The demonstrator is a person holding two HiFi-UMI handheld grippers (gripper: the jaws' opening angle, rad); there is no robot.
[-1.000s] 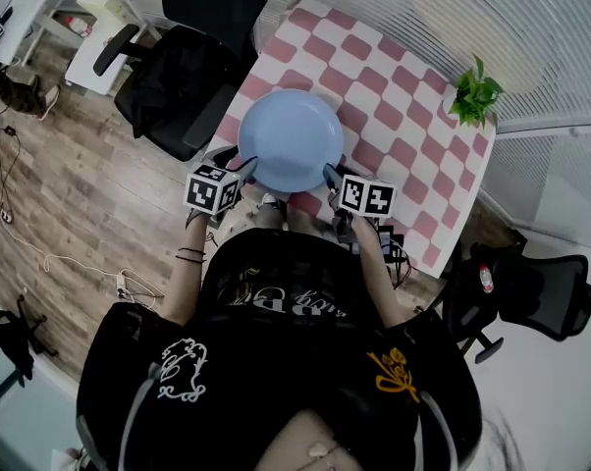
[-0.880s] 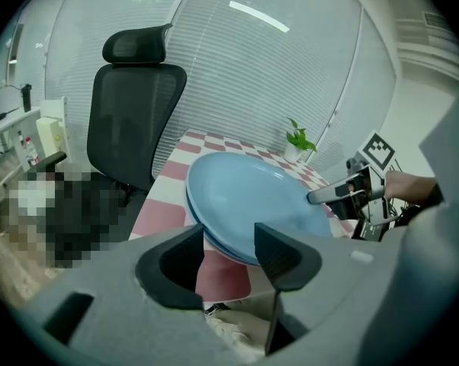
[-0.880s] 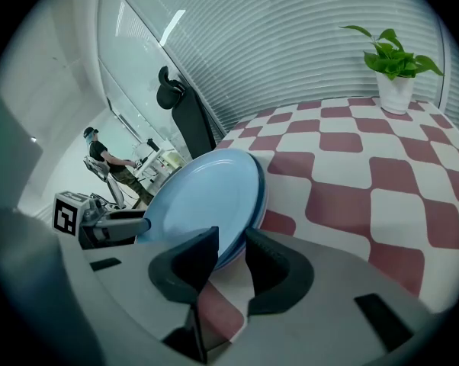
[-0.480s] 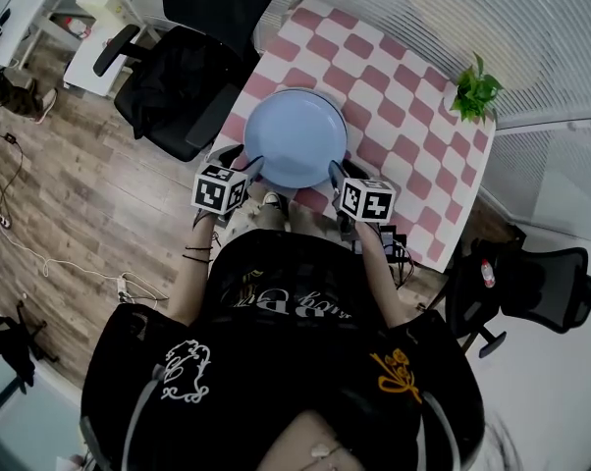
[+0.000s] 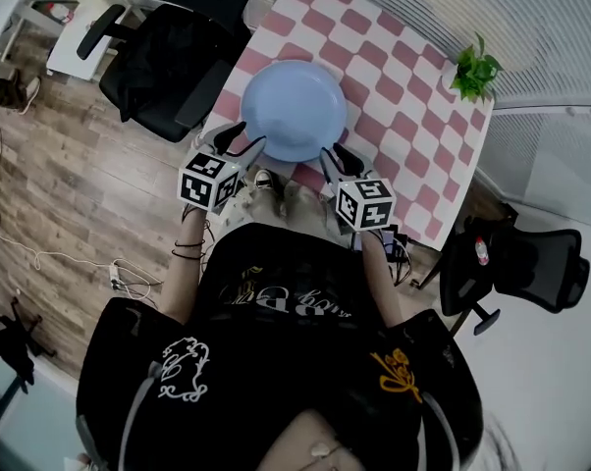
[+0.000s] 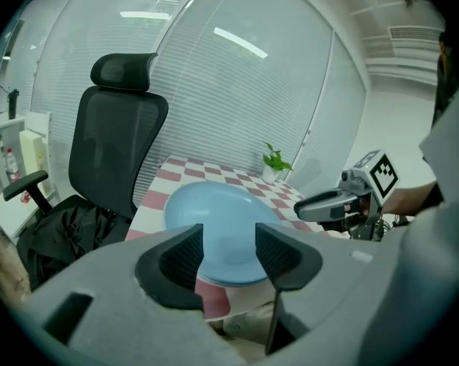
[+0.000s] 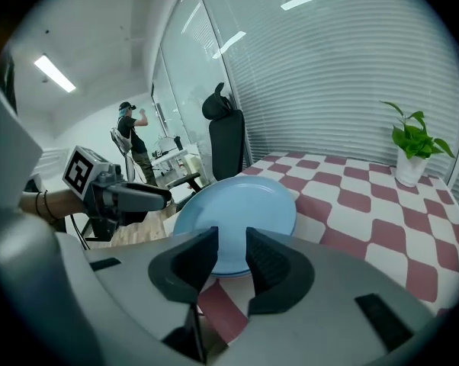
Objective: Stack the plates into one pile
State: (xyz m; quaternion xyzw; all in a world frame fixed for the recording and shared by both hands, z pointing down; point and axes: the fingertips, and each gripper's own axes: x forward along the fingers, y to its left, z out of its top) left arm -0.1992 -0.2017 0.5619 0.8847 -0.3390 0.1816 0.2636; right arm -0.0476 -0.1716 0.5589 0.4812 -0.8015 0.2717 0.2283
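Note:
A pile of light blue plates (image 5: 294, 111) rests near the front edge of the pink and white checked table (image 5: 399, 96); I cannot tell how many plates are in it. My left gripper (image 5: 241, 141) hangs just off the pile's near-left rim, open and empty. My right gripper (image 5: 336, 157) sits off the near-right rim, its jaws apart with nothing between them. In the left gripper view the plates (image 6: 218, 212) lie beyond the left gripper (image 6: 228, 241), and the right gripper (image 6: 321, 204) shows at the right. In the right gripper view the plates (image 7: 241, 208) lie ahead of the right gripper (image 7: 231, 247).
A small potted plant (image 5: 475, 72) stands at the table's far right corner. A black office chair (image 5: 168, 62) with dark cloth on it is left of the table, and another chair (image 5: 516, 268) is at the right. A person (image 7: 130, 128) stands far off.
Both grippers have drawn back from the plate rim toward the person. The plates stay on the table.

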